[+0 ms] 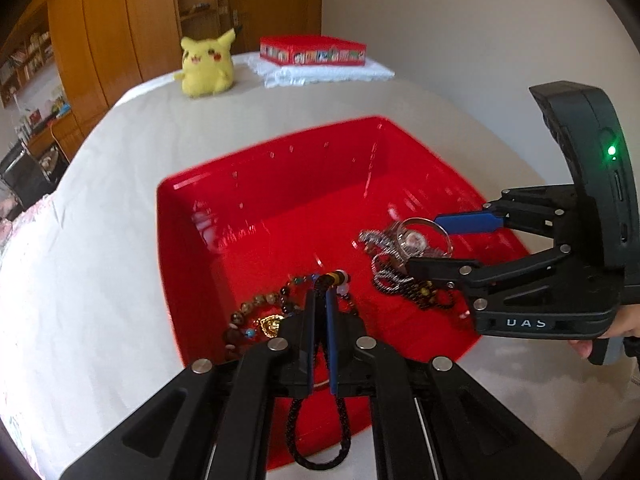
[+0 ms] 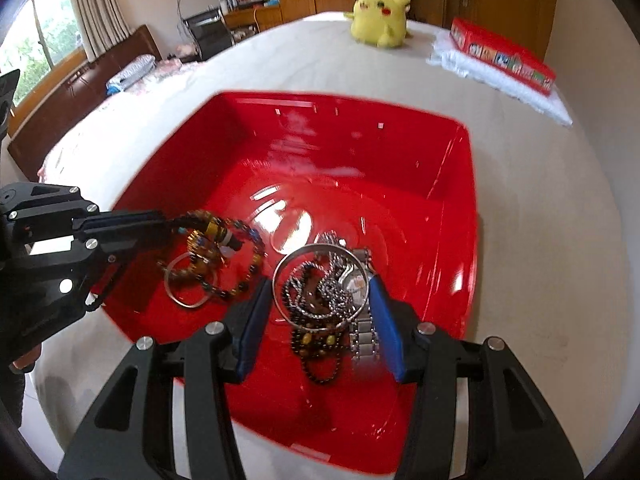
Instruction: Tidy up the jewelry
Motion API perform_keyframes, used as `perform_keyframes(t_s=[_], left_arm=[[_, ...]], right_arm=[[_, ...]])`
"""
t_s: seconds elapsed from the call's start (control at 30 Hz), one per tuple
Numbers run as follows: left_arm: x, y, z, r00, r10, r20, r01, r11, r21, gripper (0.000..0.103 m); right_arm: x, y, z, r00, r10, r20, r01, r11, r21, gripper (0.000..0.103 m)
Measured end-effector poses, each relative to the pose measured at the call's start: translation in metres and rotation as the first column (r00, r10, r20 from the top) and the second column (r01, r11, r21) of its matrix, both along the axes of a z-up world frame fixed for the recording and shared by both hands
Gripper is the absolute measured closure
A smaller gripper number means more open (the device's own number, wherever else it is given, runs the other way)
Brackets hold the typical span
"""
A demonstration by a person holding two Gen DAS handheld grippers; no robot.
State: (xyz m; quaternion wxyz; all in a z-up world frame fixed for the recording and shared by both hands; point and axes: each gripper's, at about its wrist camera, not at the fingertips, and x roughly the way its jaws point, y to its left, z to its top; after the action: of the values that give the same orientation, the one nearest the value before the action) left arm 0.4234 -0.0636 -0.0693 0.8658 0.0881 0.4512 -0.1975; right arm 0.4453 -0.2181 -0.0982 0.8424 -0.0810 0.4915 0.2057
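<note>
A red plastic bin (image 1: 280, 184) (image 2: 452, 184) sits on the white-covered table. My left gripper (image 1: 320, 300) (image 2: 166, 224) is shut on a black braided cord bracelet (image 1: 316, 432) with gold-banded end (image 2: 218, 232), held over a beaded bracelet (image 1: 256, 304) (image 2: 248, 276) and a thin silver bangle (image 2: 188, 284). My right gripper (image 2: 320, 292) (image 1: 424, 244) is open, its fingers straddling a pile in the bin: a silver bangle (image 2: 316, 288), a silver watch (image 2: 360, 312) (image 1: 412, 240), chains and a dark bead necklace (image 2: 320, 356).
A yellow Pikachu plush (image 1: 206, 66) (image 2: 380, 16) and a red box (image 1: 312, 51) (image 2: 504, 56) on a white cloth stand at the table's far side. Wooden cabinets are behind. A bed and window show in the right wrist view.
</note>
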Motion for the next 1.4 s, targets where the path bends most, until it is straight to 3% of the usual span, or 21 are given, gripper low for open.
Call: perform_keyframes(t_s=[0.2,0.3,0.33,0.37,0.43,0.57,0.7,1.0,1.13,1.4], left_arm=[[0.006,0.002,-0.009,1.000,0.007,-0.017,-0.007,1.000,0.000,0.094],[0.002,0.003,-0.006,1.000,0.019,0.012,-0.019,1.000,0.011,0.063],[0.000,0.003,-0.004,0.999,0.022,0.024,-0.022,1.000,0.016,0.056],[-0.003,0.003,-0.001,0.999,0.025,0.036,-0.025,0.999,0.020,0.054],[-0.009,0.004,0.005,0.998,0.027,0.054,-0.029,0.999,0.021,0.041],[-0.027,0.005,0.021,0.993,0.035,0.111,-0.039,0.999,0.035,0.023],[-0.048,0.011,0.036,0.988,0.060,0.144,-0.065,0.997,0.031,0.011],[-0.104,0.020,0.064,0.954,0.174,0.245,-0.191,0.981,0.045,0.004],[-0.126,0.020,0.072,0.946,0.181,0.269,-0.202,0.978,0.052,0.004],[-0.153,0.020,0.086,0.942,0.202,0.267,-0.213,0.977,0.013,0.004]], right_arm=[[0.002,0.009,-0.004,1.000,0.025,0.004,-0.025,0.999,-0.045,0.047],[0.001,0.011,-0.005,1.000,0.028,0.011,-0.027,0.998,-0.061,0.043],[0.000,0.011,-0.005,1.000,0.028,0.010,-0.027,0.998,-0.059,0.043],[-0.001,0.011,-0.004,1.000,0.024,0.011,-0.024,0.998,-0.056,0.041],[-0.004,0.009,-0.001,1.000,0.013,0.018,-0.012,0.999,-0.048,0.036],[-0.020,0.005,0.019,0.997,-0.018,0.073,0.021,0.999,-0.040,0.012],[-0.039,0.002,0.042,0.991,-0.031,0.127,0.034,0.999,-0.022,0.008],[-0.106,-0.010,0.086,0.961,-0.108,0.253,0.095,0.994,0.061,0.003],[-0.135,-0.012,0.087,0.951,-0.190,0.245,0.184,0.982,0.047,0.003],[-0.163,-0.020,0.082,0.944,-0.229,0.239,0.214,0.973,0.088,0.003]])
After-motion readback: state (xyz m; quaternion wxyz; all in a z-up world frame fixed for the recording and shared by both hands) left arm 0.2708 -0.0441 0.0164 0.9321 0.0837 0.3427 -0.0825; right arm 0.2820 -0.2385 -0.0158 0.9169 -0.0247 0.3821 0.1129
